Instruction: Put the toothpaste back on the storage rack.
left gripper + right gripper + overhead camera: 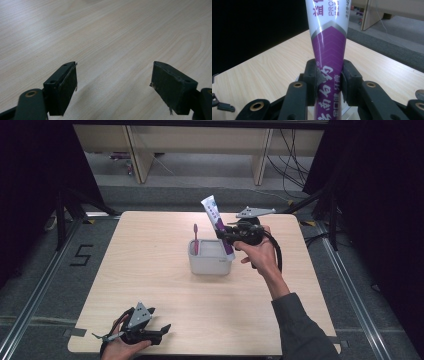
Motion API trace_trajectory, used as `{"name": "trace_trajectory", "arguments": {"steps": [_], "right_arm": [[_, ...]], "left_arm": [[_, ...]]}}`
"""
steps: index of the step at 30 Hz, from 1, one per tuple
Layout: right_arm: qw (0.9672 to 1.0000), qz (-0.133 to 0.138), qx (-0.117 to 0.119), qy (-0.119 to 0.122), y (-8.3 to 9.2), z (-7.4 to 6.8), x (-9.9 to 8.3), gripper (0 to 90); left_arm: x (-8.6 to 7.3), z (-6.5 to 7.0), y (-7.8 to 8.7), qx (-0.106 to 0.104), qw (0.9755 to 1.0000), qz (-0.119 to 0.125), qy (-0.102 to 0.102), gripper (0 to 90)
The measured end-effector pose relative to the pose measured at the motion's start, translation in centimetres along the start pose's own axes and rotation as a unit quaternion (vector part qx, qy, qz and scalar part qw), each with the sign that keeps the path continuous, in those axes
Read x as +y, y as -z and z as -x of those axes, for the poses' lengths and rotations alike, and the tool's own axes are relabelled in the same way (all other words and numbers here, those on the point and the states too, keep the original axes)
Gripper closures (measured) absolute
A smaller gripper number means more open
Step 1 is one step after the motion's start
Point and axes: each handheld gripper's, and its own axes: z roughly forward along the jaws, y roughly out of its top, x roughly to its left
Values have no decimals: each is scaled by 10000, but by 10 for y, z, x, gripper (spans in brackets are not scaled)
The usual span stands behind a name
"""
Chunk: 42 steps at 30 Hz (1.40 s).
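Observation:
A white and purple toothpaste tube (216, 220) stands nearly upright over the right side of a white square cup (210, 259), its lower end at the cup's rim. My right gripper (226, 236) is shut on the tube's purple middle; in the right gripper view both pads press the tube (329, 50) from either side. A pink toothbrush (196, 239) stands in the cup's left part. My left gripper (159, 332) rests near the table's front left edge, open with nothing between its jaws; the left gripper view has bare wood (112, 45) between the pads.
The light wooden table (150, 285) stands on a grey floor with metal rails on both sides. Wooden furniture legs and cables lie beyond the far edge. Dark curtains hang left and right.

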Motion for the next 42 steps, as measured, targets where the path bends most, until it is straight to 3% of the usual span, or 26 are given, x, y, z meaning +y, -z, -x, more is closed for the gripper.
{"name": "trace_trajectory", "arguments": {"steps": [5,6,16,25,35,37,38,39,42], "right_arm": [[9999,92,-7,-46,-9,-1,4,698],[9999,142,-11,37,-12,1,4,699],[9997,216,-76,-126,-30,0,8,698],[9993,339,-152,-45,-45,3,7,698],[9992,336,-180,-116,-59,5,2,696],[9990,325,-225,-194,-61,5,0,695],[9989,282,-238,-273,-61,5,0,696],[9992,300,-220,-141,-63,8,-1,695],[9990,250,-249,-261,-65,6,-6,695]], "left_arm": [[0,1,-1,-7,10000,48,51,203],[0,0,0,-6,10000,-4,0,203],[0,1,-1,-32,10000,-49,-25,203],[0,2,-1,-41,10000,-56,-61,203],[0,1,0,-13,9999,-106,-112,203],[0,3,-1,-36,10000,-10,-12,203],[0,3,-1,-35,10000,-15,-14,203],[0,3,-1,-54,10000,-35,-36,203],[1,3,0,-29,9999,-108,-82,203]]}}
